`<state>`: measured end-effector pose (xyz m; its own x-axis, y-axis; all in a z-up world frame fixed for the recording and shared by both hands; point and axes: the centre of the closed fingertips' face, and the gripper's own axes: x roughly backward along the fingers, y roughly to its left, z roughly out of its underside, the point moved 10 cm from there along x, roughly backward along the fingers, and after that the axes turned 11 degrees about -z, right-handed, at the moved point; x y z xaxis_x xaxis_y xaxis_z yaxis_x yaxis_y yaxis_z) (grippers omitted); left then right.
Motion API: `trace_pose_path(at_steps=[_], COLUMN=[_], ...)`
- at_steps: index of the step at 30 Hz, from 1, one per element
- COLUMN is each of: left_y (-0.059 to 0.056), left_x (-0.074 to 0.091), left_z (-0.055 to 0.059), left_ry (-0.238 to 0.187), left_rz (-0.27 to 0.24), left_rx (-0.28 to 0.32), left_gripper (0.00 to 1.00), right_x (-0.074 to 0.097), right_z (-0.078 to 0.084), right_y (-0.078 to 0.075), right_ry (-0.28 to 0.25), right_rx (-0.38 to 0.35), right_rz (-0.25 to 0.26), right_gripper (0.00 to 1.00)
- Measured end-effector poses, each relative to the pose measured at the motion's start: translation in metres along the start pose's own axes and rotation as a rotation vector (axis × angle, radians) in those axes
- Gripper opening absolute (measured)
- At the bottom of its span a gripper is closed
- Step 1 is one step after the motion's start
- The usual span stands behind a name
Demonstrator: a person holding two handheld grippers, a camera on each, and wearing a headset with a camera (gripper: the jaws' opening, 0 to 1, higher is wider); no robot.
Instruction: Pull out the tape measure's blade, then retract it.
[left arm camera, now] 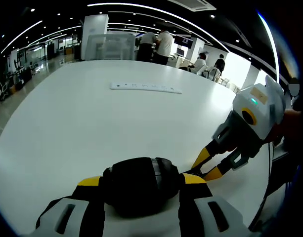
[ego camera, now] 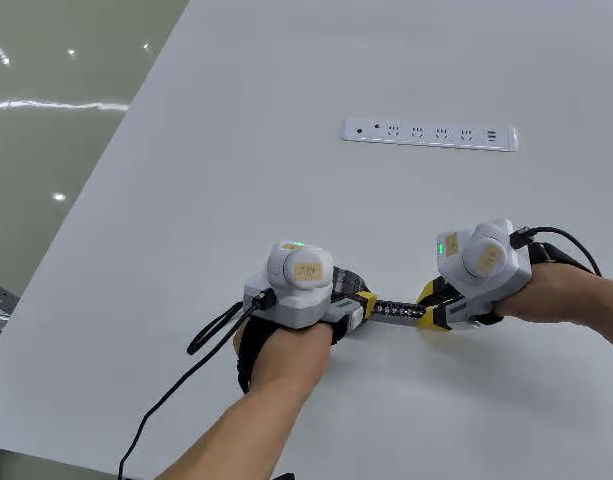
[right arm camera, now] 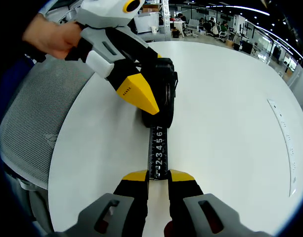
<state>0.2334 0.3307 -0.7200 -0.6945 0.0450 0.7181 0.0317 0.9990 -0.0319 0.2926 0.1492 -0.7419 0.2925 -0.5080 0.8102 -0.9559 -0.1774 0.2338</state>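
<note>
Tape measure (ego camera: 348, 284) – sitting on the white table (ego camera: 286, 150), near the front edge, strung between the two tools. Clamping its black case (right arm camera: 164, 89) with the left gripper (left arm camera: 141, 180), jaws pressed against both sides of it. Pinching the blade (right arm camera: 158, 148) by its tip with the right gripper (right arm camera: 158, 177), jaws squeezed flat on it.

Progress: judging the pull-out as started, not finished. Showing just a short run of blade between the case mouth and the right jaws, with only the first few printed numerals out. Holding the grippers near each other, roughly in line along the blade. Leaving most of the job: drawing the tip further from the case, then feeding the blade back in. Reading the retract as not yet begun.

Surface: working on a plain matte top, level, no clutter close by. Noting a white power strip (ego camera: 429, 134) lying well apart toward the far side, and a black cable (ego camera: 191, 370) trailing from the left gripper to the near edge.

Room: looking like an open-plan office. Seeing glossy grey floor (ego camera: 46, 110) beside the table, catching ceiling lights. Spotting a grey mesh chair (right arm camera: 30, 123) at the table edge and people (left arm camera: 158, 43) standing far behind.
</note>
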Motion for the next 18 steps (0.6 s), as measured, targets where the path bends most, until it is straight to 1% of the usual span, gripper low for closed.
trace_pose_path(at_steps=[6, 18], left_y=[0.0, 0.001], left_x=[0.0, -0.001], left_z=[0.0, -0.001], left_ry=[0.001, 0.0], left_rz=[0.003, 0.007], left_rx=[-0.001, 0.0], left_gripper=[0.56, 0.56], right_x=[-0.002, -0.008], right_z=[-0.003, -0.012], right_y=[0.0, -0.001], right_ry=[0.0, -0.009], right_rx=[0.02, 0.028], right_rz=[0.002, 0.005], right_gripper=[0.11, 0.11])
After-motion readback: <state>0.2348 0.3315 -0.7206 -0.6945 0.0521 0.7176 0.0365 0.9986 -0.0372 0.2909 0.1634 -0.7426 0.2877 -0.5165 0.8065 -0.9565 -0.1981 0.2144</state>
